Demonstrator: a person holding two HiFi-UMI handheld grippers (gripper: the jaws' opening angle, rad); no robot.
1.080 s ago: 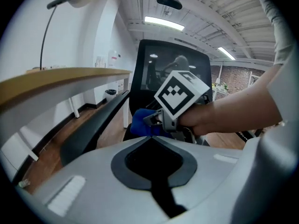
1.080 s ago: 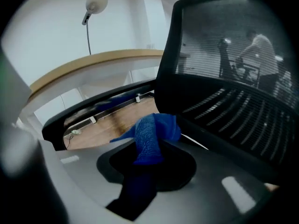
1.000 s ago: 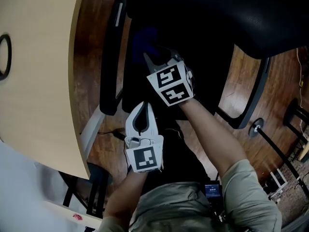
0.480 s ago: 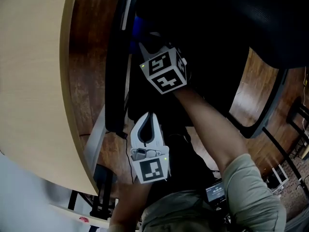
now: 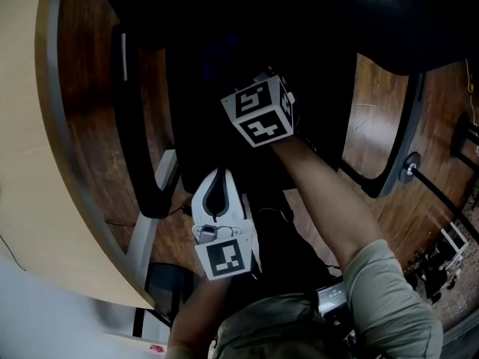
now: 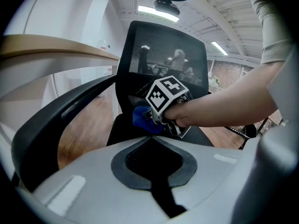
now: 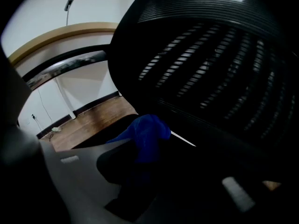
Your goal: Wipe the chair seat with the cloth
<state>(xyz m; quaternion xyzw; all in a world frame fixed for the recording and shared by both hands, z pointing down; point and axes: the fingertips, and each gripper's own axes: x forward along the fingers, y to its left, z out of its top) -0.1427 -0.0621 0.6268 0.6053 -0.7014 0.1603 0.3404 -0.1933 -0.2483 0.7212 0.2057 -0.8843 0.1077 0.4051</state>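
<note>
The blue cloth (image 7: 147, 136) is bunched up and clamped between the jaws of the right gripper (image 6: 150, 121). It sits low over the rear of the black chair seat (image 6: 117, 129), just in front of the foot of the mesh backrest (image 6: 163, 50). No view shows whether it presses on the seat. The right forearm (image 5: 329, 200) is bare and stretches forward across the seat, with the gripper tilted downward. The left gripper (image 5: 219, 175) is held back near the seat's front edge, close to the person's body. It points ahead and down, with its jaws closed together on nothing. The chair stands on a brown wooden floor (image 5: 86, 126), beside the curved edge of a pale wooden desk (image 5: 22, 163). There is one cloth and one chair with two dark armrests, one on the left (image 5: 138, 140) and one on the right (image 5: 397, 133), and there are two grippers.
</note>
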